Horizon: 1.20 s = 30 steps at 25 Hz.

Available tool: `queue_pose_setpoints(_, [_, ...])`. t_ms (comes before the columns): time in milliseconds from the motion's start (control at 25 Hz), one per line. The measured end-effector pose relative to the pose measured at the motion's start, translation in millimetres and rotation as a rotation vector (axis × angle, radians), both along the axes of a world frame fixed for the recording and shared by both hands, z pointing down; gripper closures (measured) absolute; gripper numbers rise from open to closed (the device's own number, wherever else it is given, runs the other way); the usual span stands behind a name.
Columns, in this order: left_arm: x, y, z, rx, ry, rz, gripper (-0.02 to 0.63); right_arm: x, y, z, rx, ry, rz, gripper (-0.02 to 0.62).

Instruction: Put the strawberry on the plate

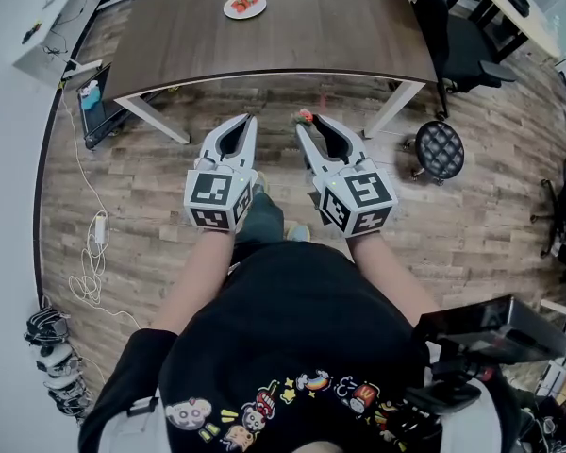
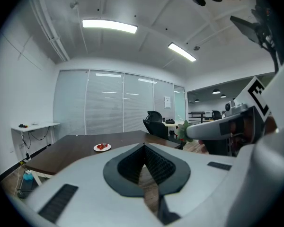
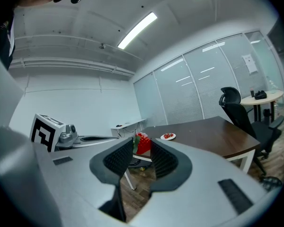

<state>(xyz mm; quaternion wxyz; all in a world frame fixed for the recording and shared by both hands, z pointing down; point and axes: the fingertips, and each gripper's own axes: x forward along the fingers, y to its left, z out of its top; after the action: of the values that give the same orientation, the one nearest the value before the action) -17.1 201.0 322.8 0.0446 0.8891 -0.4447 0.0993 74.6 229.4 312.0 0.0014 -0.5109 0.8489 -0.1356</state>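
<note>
A red strawberry (image 3: 142,143) with green leaves is pinched at the tips of my right gripper (image 1: 306,121), which is shut on it; it shows as a small red spot (image 1: 306,116) in the head view. A white plate (image 1: 244,6) holding red strawberries lies on the far side of the dark wooden table (image 1: 292,36); it also appears as the plate (image 3: 168,136) and the plate (image 2: 102,147). My left gripper (image 1: 249,121) is shut with nothing in it, beside the right one. Both grippers hover over the floor, short of the table's near edge.
A black office chair (image 1: 457,41) stands at the table's right end, with a round black stool (image 1: 440,149) on the wood floor beside it. White cables (image 1: 92,253) lie on the floor at left. A white side desk (image 2: 35,125) stands along the glass wall.
</note>
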Motion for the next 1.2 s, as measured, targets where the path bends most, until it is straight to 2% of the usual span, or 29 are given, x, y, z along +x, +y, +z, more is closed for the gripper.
queue_pose_setpoints(400, [-6, 0, 9, 0.004, 0.006, -0.002, 0.617, -13, 0, 10, 0.006, 0.004, -0.013, 0.477])
queue_pose_setpoints(720, [-6, -19, 16, -0.001, 0.003, 0.018, 0.617, -16, -19, 16, 0.0, 0.006, -0.004, 0.477])
queue_pose_setpoints(1200, [-20, -90, 33, -0.044, 0.002, 0.014, 0.617, -27, -89, 32, -0.046, 0.028, 0.005, 0.477])
